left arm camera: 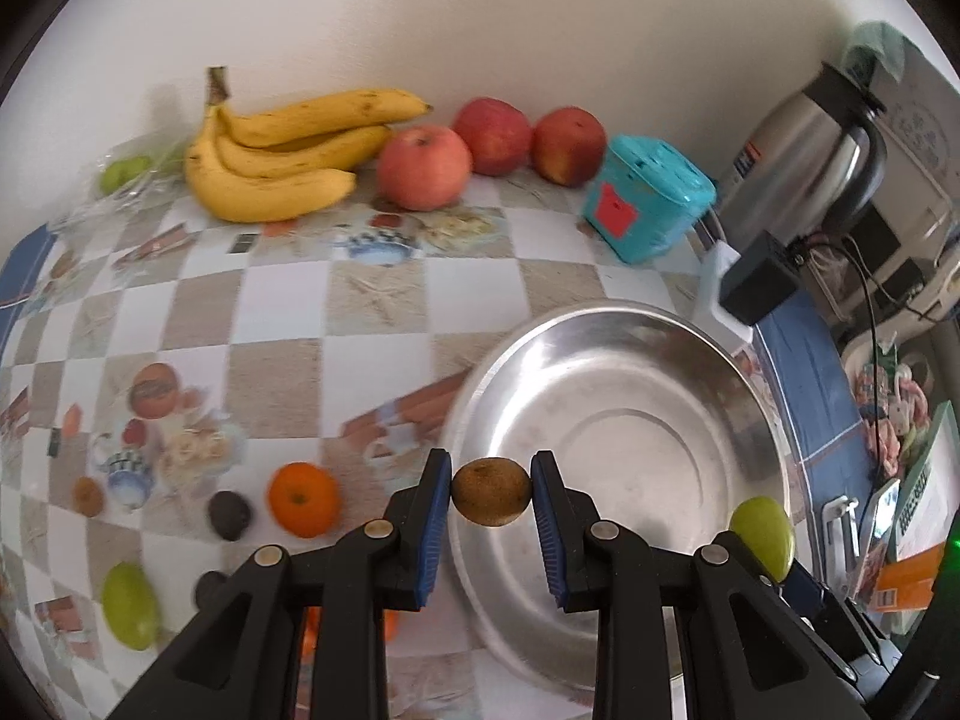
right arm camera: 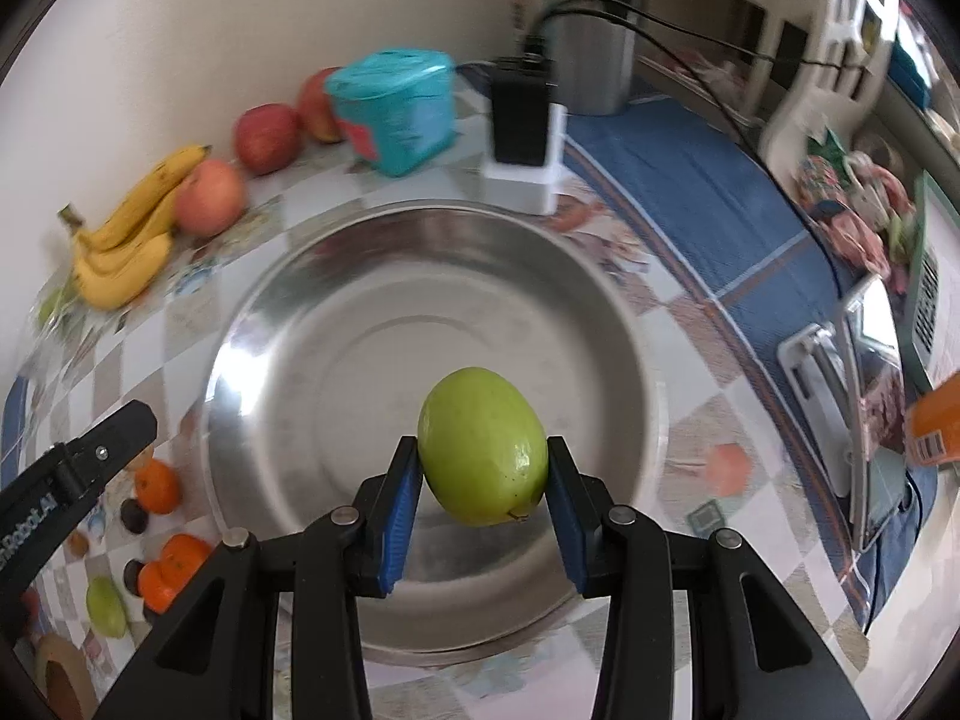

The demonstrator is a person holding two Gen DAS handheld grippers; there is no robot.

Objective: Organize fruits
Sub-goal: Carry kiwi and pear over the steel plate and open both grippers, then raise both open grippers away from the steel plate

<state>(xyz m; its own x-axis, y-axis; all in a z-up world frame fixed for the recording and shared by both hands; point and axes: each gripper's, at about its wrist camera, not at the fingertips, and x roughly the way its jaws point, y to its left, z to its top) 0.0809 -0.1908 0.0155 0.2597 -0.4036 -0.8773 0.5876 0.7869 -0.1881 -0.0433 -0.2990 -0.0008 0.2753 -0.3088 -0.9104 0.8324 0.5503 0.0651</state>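
Left gripper [left arm camera: 491, 492] closed on a brown kiwi [left arm camera: 491, 492], blue-padded fingers [left arm camera: 438, 498] pressing both its sides, held over the near-left rim of the steel bowl [left arm camera: 630, 372]. Right gripper [right arm camera: 483, 468] clamped on a green fruit [right arm camera: 483, 447], fingers [right arm camera: 401, 498] tight against its flanks, poised above the bowl's middle. Just left of the bowl on the checkered tabletop [left arm camera: 270, 312], an orange [left arm camera: 303, 498], a dark round fruit [left arm camera: 229, 515] beside it and another green fruit [left arm camera: 129, 603] nearer the edge. Farther back, along the wall, a bunch of bananas [left arm camera: 276, 162], then three red apples [left arm camera: 425, 167] in a row, then a teal box [left arm camera: 651, 198] with a red label. Beyond the bowl's far rim, a black adapter in a white socket block [right arm camera: 522, 138]; behind that, a steel kettle [left arm camera: 804, 162] in the corner.
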